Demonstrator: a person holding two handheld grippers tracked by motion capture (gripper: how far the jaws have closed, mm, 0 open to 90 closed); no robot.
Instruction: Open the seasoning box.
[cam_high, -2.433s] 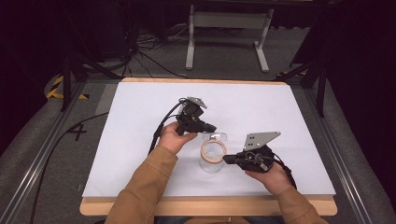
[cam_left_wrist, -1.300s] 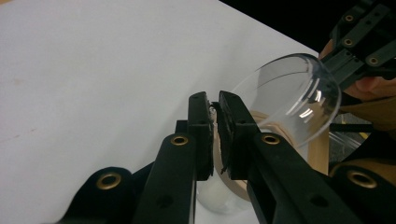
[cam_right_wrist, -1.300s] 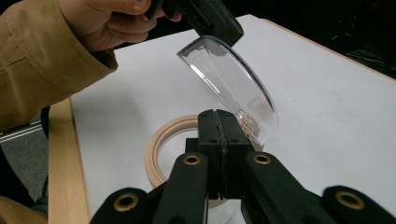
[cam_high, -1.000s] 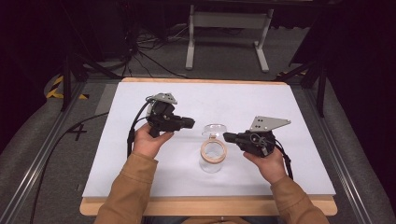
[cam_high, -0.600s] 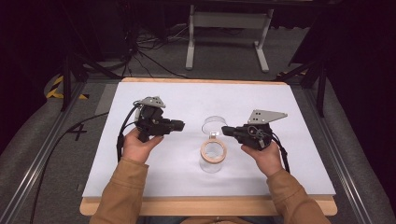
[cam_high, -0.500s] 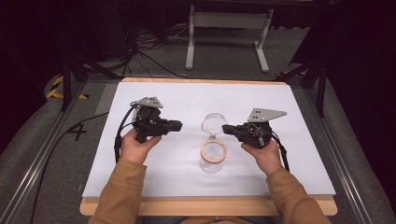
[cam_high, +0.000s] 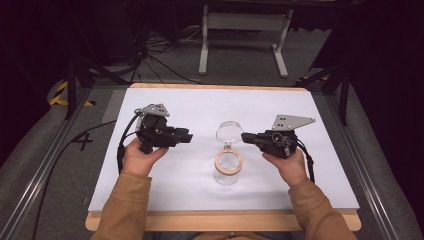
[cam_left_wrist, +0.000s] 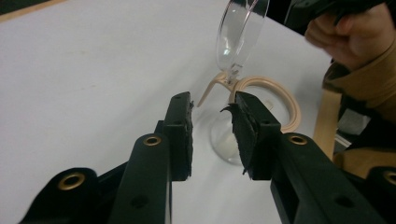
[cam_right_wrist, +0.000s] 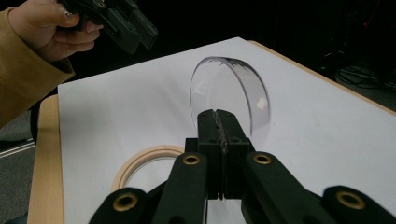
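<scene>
My left hand rests low on the left half of the surface, wrist bent so that my left gripper points level toward the middle. Its jaws have just been opening and now stand spread, with nothing between them; in the left gripper view the left gripper aims at the jar, which sits beyond the tips and apart from them. My right hand comes in from the right, forearm angled inward, and holds my right gripper level, pointing left at the jar. In the right gripper view its jaws are pressed together, the right gripper just in front of the clear lid; I cannot tell whether they pinch the lid's edge or only meet beside it. The jar stands upright near the middle of the surface, between my two hands, closer to the right gripper than to the left. Its tan ring faces up, and the lid is hinged open, standing tilted up behind the ring on the far side. The left gripper is well apart from the jar; the right gripper's tip lies just beside the lid.
</scene>
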